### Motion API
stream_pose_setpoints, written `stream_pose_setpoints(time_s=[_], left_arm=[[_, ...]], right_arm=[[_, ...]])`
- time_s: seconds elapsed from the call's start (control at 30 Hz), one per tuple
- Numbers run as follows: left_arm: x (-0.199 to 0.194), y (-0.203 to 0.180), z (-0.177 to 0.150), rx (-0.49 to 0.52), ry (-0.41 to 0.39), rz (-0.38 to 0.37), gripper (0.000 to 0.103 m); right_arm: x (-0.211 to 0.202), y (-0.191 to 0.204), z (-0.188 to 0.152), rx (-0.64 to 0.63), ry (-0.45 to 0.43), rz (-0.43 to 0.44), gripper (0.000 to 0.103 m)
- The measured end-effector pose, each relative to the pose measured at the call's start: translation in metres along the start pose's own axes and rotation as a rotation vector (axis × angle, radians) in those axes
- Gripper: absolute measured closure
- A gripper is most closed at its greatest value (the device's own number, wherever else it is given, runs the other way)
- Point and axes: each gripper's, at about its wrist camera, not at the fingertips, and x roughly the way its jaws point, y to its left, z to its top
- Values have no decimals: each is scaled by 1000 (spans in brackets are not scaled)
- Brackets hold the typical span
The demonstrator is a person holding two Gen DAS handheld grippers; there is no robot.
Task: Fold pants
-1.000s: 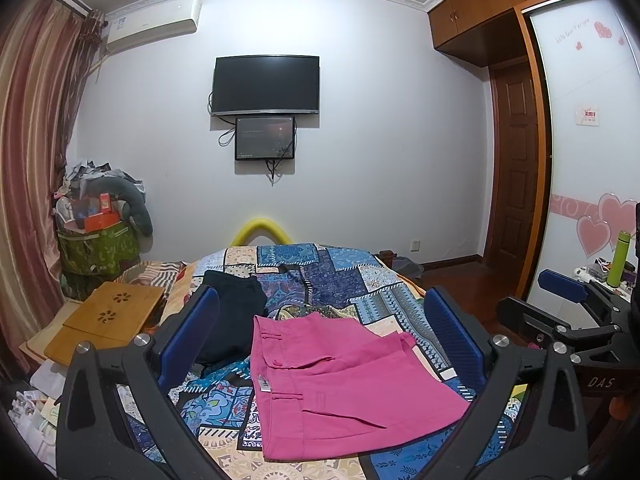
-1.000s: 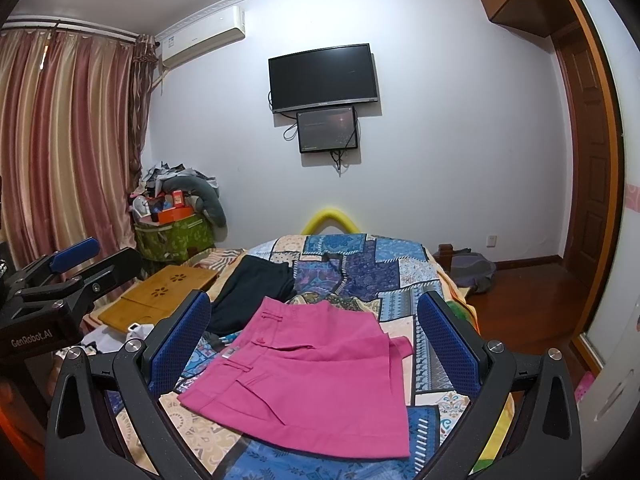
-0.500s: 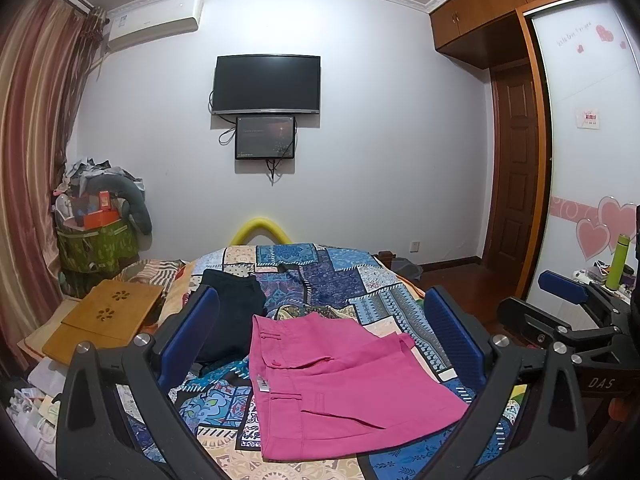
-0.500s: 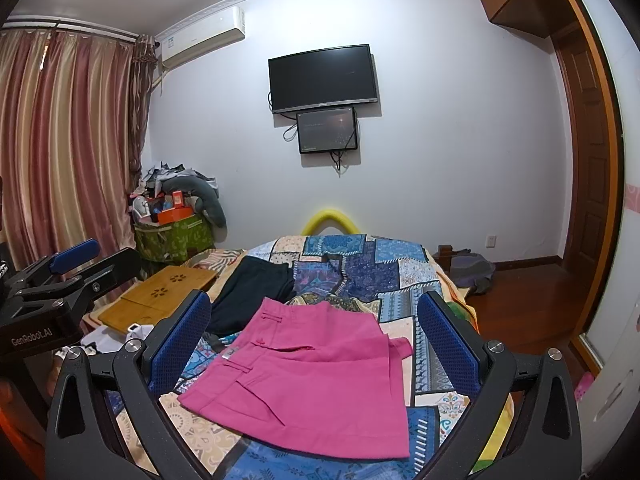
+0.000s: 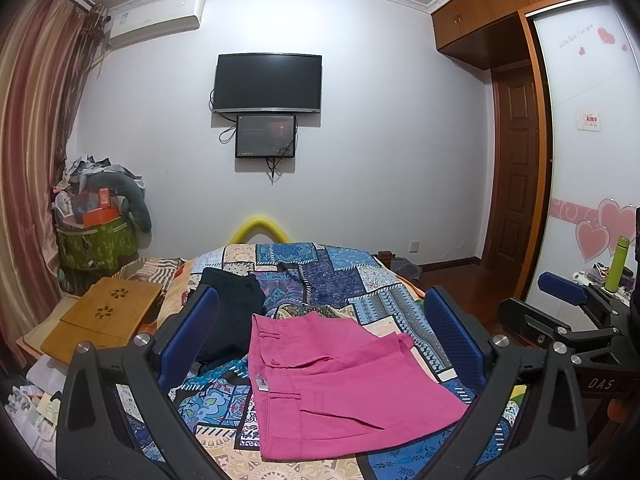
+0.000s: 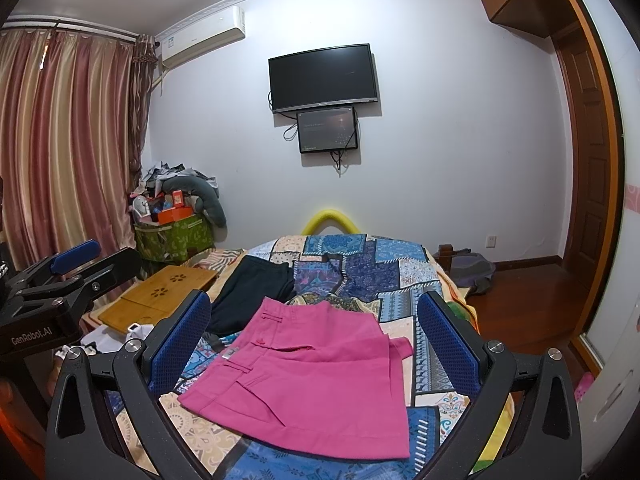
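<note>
Pink pants [image 5: 336, 384] lie folded in a flat rectangle on the patchwork bedspread [image 5: 352, 280], waistband toward the left. They also show in the right wrist view [image 6: 316, 376]. My left gripper [image 5: 320, 340] is open and empty, held above and in front of the pants. My right gripper [image 6: 314, 340] is open and empty too, also held off the pants. Each gripper shows at the edge of the other's view: the right one [image 5: 568, 312], the left one [image 6: 64, 276].
A dark folded garment [image 5: 232, 320] lies on the bed left of the pink pants. A wooden lap desk [image 5: 104, 316] sits at the bed's left side. A cluttered green bin [image 5: 96, 240] stands by the curtain. A door [image 5: 516, 176] and wooden floor are to the right.
</note>
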Motion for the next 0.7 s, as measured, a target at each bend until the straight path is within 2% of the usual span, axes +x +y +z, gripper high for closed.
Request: stream_pose_setpoints(time_s=[0.5,0.7], left_arm=[[16,9,-5,-22,27,9,0],[54,23,-12,-40,114,9,0]], right_arm=[[10,-4,-1,10,20,1,0],[35,-15,-10,8,68,-23,0]])
